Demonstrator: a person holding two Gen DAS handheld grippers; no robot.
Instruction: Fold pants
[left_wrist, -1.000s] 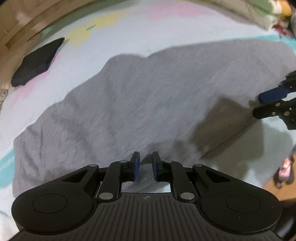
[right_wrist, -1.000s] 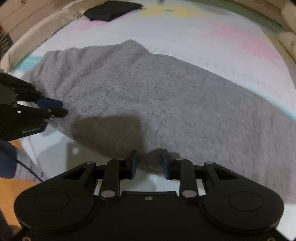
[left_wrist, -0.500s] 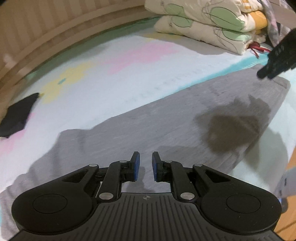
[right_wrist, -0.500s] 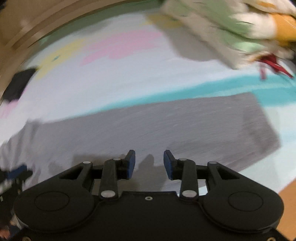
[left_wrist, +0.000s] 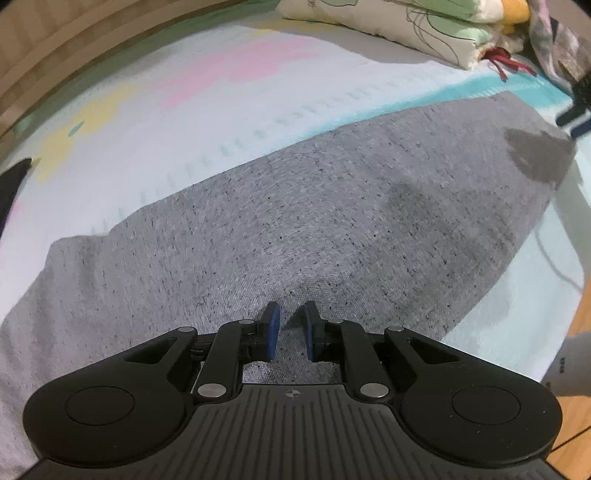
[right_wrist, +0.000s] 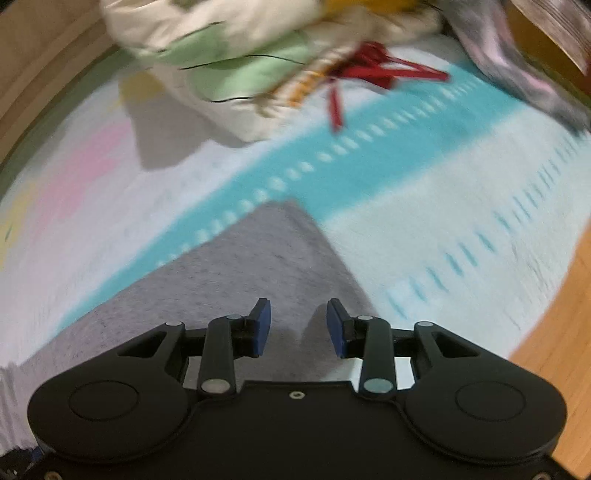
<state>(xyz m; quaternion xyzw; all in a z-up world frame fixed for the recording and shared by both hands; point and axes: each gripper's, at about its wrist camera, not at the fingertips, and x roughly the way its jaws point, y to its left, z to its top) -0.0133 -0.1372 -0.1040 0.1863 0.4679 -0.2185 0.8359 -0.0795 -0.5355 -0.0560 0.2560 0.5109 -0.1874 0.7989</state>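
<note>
The grey pants (left_wrist: 314, 221) lie flat on a pastel bedsheet (left_wrist: 184, 92), stretching from lower left to upper right in the left wrist view. My left gripper (left_wrist: 291, 321) hovers over the middle of the fabric, jaws slightly apart and empty. My right gripper (right_wrist: 298, 321) is open and empty over the far end of the pants (right_wrist: 258, 266), near its corner. The right gripper's fingertips (left_wrist: 576, 118) show at the right edge of the left wrist view, above that end.
Folded pillows or quilts (left_wrist: 406, 22) and a red strap (right_wrist: 380, 70) lie beyond the pants' far end. A dark folded cloth (left_wrist: 11, 181) sits at the left. The bed's edge and wooden floor (right_wrist: 554, 314) are on the right.
Both grippers have swung right along the pants. The right gripper moved from the middle to the far end and opened wider. The left now sits lower over the fabric's middle.
</note>
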